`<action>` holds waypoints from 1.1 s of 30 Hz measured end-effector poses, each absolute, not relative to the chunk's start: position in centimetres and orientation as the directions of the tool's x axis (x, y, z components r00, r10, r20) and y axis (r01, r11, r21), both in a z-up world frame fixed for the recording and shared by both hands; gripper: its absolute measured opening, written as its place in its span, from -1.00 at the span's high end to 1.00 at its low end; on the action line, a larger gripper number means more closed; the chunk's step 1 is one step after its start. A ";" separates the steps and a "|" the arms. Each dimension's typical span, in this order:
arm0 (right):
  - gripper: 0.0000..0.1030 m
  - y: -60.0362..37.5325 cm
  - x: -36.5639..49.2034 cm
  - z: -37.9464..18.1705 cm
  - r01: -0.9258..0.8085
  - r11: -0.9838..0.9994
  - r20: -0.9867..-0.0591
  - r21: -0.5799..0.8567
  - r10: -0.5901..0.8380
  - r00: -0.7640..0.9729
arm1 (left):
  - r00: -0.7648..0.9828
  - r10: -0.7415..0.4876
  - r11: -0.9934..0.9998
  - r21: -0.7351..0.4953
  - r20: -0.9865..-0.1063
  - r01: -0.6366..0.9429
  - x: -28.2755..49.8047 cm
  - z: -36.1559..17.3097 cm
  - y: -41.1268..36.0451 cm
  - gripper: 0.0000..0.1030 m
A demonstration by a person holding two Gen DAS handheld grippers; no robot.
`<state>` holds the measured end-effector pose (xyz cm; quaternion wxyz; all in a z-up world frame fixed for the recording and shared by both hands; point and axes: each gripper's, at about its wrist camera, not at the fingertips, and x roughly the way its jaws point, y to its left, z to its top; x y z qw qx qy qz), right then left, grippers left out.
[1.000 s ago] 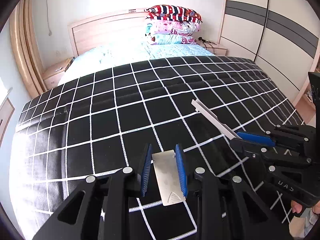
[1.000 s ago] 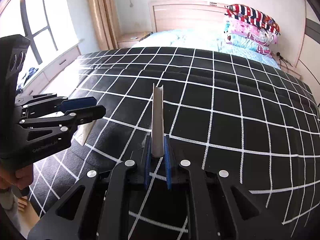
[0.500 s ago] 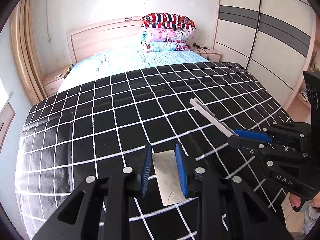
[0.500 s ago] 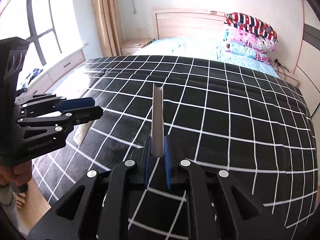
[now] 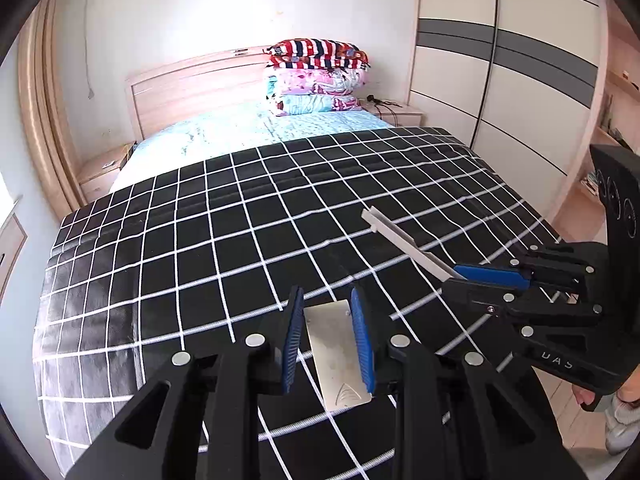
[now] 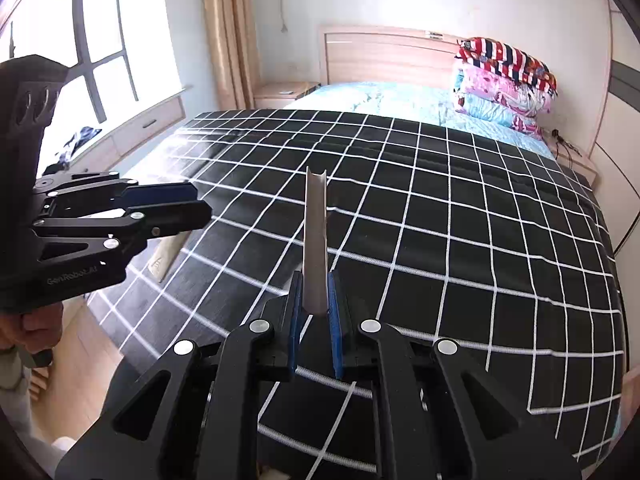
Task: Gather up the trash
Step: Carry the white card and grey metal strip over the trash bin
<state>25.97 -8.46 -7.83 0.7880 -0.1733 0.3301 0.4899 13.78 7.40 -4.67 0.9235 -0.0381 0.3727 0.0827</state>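
left gripper (image 5: pixel 328 340): blue pads closed on a flat silvery packet (image 5: pixel 338 356), which lies between them with a small logo on its near end. right gripper (image 6: pixel 316 312): jaws narrow, clamped on the base of a long pale strip (image 6: pixel 315 236) that juts forward past the tips (possibly a folded wrapper; the material is hard to make out). both items are held in the air above a bed (image 5: pixel 224 240) with a black, white-gridded cover. stacked pillows (image 5: pixel 316 76) sit at the headboard. a wardrobe (image 5: pixel 508 80) stands beside the bed.
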 end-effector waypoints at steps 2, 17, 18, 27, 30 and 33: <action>0.75 -8.9 25.6 -7.6 -0.890 0.454 -0.686 0.053 0.664 0.298 | 0.709 0.118 0.985 -0.008 -0.695 -0.171 13.2 -4.7 6.9 0.53; 0.75 -13.1 20.7 -7.6 -0.930 0.361 -0.684 0.063 0.694 0.223 | 0.716 0.038 0.993 -0.051 -0.697 -0.103 7.9 -5.5 2.8 0.53; 0.75 -13.4 20.4 -7.7 -0.932 0.356 -0.685 0.068 0.696 0.216 | 0.714 0.033 0.994 -0.054 -0.699 -0.099 7.7 -5.6 2.6 0.53; 0.75 -15.4 18.1 -8.7 -0.942 0.326 -0.707 0.078 0.684 0.178 | 0.683 -0.013 0.992 -0.095 -0.730 -0.082 6.0 -7.8 1.2 0.53; 0.75 -16.0 17.5 -9.1 -0.948 0.307 -0.713 0.089 0.684 0.155 | 0.656 -0.046 0.993 -0.103 -0.753 -0.048 5.5 -9.1 0.3 0.53; 0.75 -16.5 16.9 -9.8 -0.951 0.292 -0.724 0.103 0.678 0.129 | 0.638 -0.065 0.991 -0.122 -0.767 -0.046 4.9 -10.0 0.0 0.53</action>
